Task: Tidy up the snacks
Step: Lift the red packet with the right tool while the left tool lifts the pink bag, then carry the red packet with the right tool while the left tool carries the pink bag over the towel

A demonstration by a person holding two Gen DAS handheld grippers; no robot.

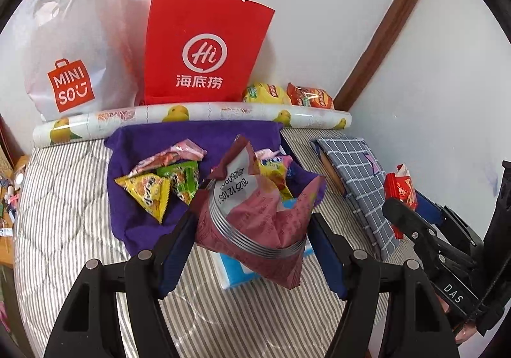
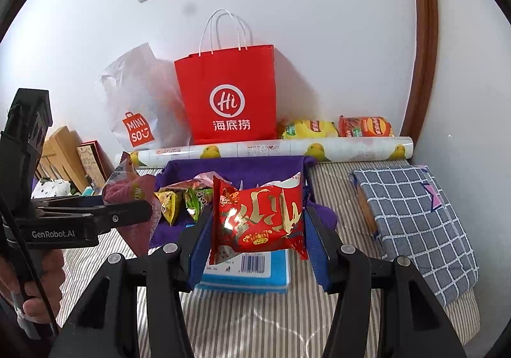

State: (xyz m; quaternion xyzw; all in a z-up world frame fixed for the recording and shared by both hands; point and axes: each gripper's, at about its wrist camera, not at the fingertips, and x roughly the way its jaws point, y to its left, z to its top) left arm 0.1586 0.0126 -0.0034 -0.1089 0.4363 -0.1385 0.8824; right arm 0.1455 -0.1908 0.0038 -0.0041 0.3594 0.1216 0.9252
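My left gripper (image 1: 252, 227) is shut on a pink snack packet (image 1: 255, 214) and holds it above the front of a purple cloth (image 1: 134, 208). Small yellow (image 1: 145, 193), green (image 1: 183, 181) and pink (image 1: 172, 157) snack packets lie on the cloth. My right gripper (image 2: 255, 227) is shut on a red snack packet (image 2: 258, 220), held above a blue box (image 2: 242, 275). The left gripper with its pink packet (image 2: 127, 195) also shows at the left of the right wrist view. The right gripper (image 1: 399, 208) shows at the right of the left wrist view.
A red paper bag (image 1: 204, 48) and a white Miniso bag (image 1: 70, 51) stand against the wall. A yellow (image 1: 265, 93) and an orange (image 1: 309, 96) chip bag lie behind a fruit-print roll (image 1: 191, 117). A checked grey cloth bundle (image 2: 412, 224) lies on the striped bed.
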